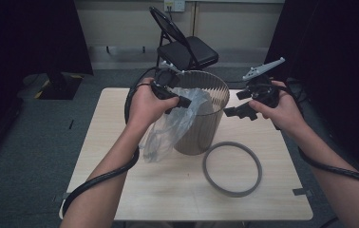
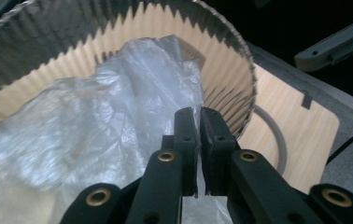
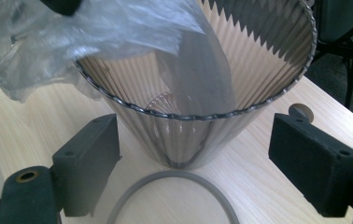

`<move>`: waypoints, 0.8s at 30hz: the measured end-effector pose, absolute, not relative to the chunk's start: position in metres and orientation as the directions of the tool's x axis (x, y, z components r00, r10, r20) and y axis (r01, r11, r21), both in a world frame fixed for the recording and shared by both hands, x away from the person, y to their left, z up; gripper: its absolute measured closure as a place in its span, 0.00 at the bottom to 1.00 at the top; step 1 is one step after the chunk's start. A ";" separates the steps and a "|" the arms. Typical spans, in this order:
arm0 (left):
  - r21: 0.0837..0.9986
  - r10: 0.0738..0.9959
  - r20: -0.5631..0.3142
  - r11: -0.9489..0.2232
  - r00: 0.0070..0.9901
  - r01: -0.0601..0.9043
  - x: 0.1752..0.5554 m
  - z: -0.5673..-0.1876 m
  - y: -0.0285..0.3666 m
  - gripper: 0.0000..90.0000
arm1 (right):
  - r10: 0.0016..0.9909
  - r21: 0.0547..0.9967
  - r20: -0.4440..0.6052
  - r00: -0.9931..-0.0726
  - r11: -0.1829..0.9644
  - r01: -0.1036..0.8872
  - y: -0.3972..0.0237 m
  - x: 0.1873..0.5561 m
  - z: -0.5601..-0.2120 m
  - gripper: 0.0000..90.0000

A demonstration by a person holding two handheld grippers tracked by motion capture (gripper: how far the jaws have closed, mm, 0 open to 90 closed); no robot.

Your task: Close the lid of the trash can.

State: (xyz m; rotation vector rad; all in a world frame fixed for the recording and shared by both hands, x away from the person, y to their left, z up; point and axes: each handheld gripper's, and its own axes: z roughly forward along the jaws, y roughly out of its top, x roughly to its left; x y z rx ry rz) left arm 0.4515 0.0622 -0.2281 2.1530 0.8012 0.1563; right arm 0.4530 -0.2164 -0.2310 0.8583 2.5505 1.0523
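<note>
The left claw has its jaws drawn together on the clear plastic bag; whether film lies pinched between the tips is hard to make out, though the bag bunches right against them. The bag is thin, crinkled and see-through, draped over the near rim of the ribbed bin, part inside, part hanging outside toward the tabletop. The right claw stands wide apart before the bin, empty. A grey ring lies just beside the bin's foot.

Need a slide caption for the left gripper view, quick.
Left gripper shut on clear plastic bag at ribbed bin.
</note>
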 end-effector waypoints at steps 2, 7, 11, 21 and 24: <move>0.735 0.586 -0.155 -0.470 0.796 0.489 0.452 -0.228 0.059 0.96 | 0.605 0.710 -0.007 -0.796 0.564 0.422 -0.214 0.453 -0.229 0.17; 0.732 0.589 -0.171 -0.461 0.790 0.502 0.453 -0.231 0.059 0.96 | 0.593 0.716 -0.007 -0.805 0.565 0.410 -0.205 0.454 -0.227 0.17; 0.734 0.584 -0.166 -0.465 0.794 0.495 0.453 -0.232 0.060 0.96 | 0.585 0.715 -0.008 -0.811 0.571 0.405 -0.197 0.455 -0.228 0.17; 0.737 0.604 -0.163 -0.451 0.780 0.504 0.453 -0.231 0.070 0.97 | 0.570 0.710 -0.004 -0.821 0.580 0.399 -0.175 0.463 -0.233 0.17; 0.737 0.602 -0.171 -0.447 0.780 0.507 0.454 -0.233 0.072 0.96 | 0.564 0.711 0.001 -0.826 0.580 0.398 -0.170 0.466 -0.235 0.17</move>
